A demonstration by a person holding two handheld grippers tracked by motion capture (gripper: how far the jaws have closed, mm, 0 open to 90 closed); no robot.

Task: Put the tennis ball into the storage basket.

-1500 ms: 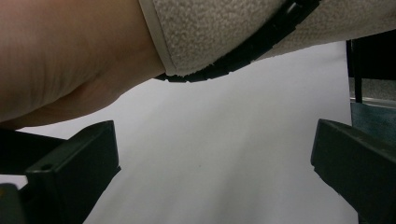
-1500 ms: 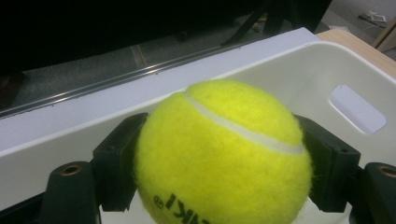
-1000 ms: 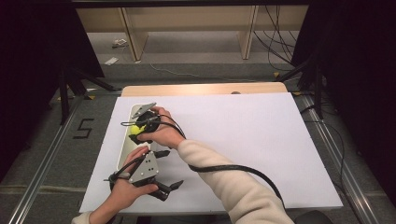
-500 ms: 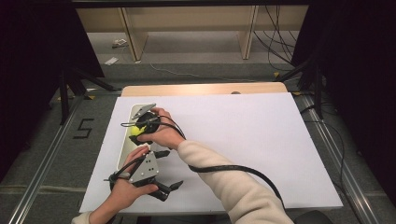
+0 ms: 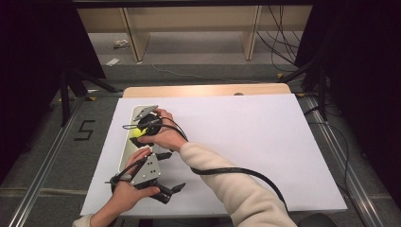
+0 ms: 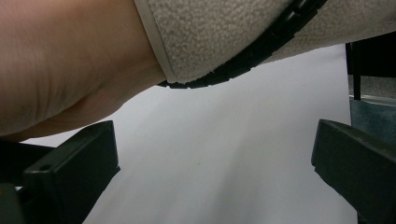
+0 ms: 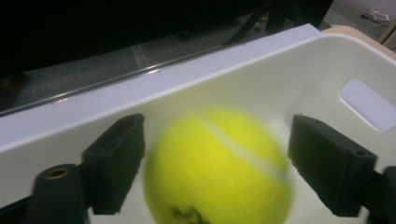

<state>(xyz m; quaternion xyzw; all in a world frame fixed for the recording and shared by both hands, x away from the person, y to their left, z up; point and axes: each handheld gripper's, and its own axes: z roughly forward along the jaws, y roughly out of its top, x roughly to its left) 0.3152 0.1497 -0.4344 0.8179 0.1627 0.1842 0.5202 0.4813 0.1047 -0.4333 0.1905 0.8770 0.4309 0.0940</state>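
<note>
A yellow tennis ball [image 7: 219, 168] lies blurred between the two spread jaws of my right gripper [image 7: 219, 161], over the inside of a white bin [image 7: 289, 79]. In the high view that gripper [image 5: 142, 128] hangs above the narrow bin [image 5: 126, 150] at the table's left, with the ball [image 5: 138, 133] showing yellow beneath it. My left gripper [image 5: 172, 171] stands open near the front edge, holding nothing. In the left gripper view its jaws [image 6: 210, 172] frame bare white table, and the right arm's sleeve [image 6: 224, 32] crosses above.
A white sheet [image 5: 246, 142] covers the table, with a wooden strip [image 5: 208, 90] along the far edge. The right gripper's black cable [image 5: 231, 171] loops across the sheet. Metal rails [image 5: 47, 175] run along both sides, and dark stands flank the table.
Both hands keep almost the same places in the high view. The right gripper stays over the bin with the ball under it.
</note>
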